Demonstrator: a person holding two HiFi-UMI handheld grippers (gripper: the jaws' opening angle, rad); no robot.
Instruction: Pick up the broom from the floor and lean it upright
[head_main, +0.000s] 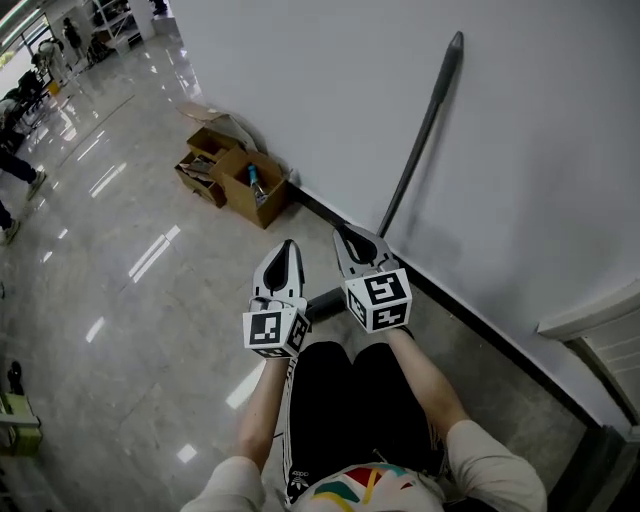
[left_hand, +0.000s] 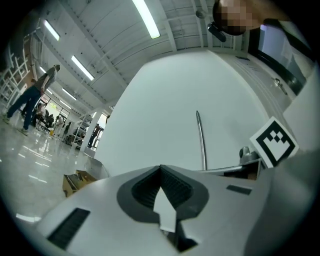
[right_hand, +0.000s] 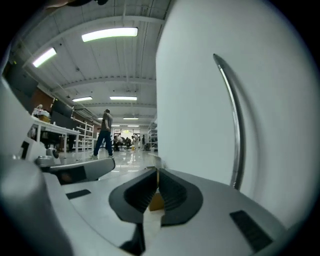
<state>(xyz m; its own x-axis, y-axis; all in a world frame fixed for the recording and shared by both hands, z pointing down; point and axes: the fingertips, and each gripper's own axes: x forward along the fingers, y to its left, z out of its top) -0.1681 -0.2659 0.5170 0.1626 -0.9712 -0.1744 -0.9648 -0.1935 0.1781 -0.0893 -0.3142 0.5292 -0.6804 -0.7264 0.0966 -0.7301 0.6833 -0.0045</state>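
Observation:
The broom (head_main: 420, 135) leans upright against the white wall, its long dark handle slanting up to the right. Its lower end is hidden behind my right gripper (head_main: 350, 238). That gripper is just in front of the handle's base, jaws together, nothing between them. My left gripper (head_main: 287, 248) hangs beside it to the left, also shut and empty. In the left gripper view the handle (left_hand: 201, 142) stands against the wall beyond the closed left gripper (left_hand: 161, 167). In the right gripper view the handle (right_hand: 235, 135) curves up on the right, apart from the right gripper (right_hand: 158, 171).
Open cardboard boxes (head_main: 235, 170) sit on the floor by the wall to the left, one holding a bottle. A dark baseboard (head_main: 470, 320) runs along the wall's foot. People (right_hand: 105, 132) walk far off across the glossy floor (head_main: 120, 270).

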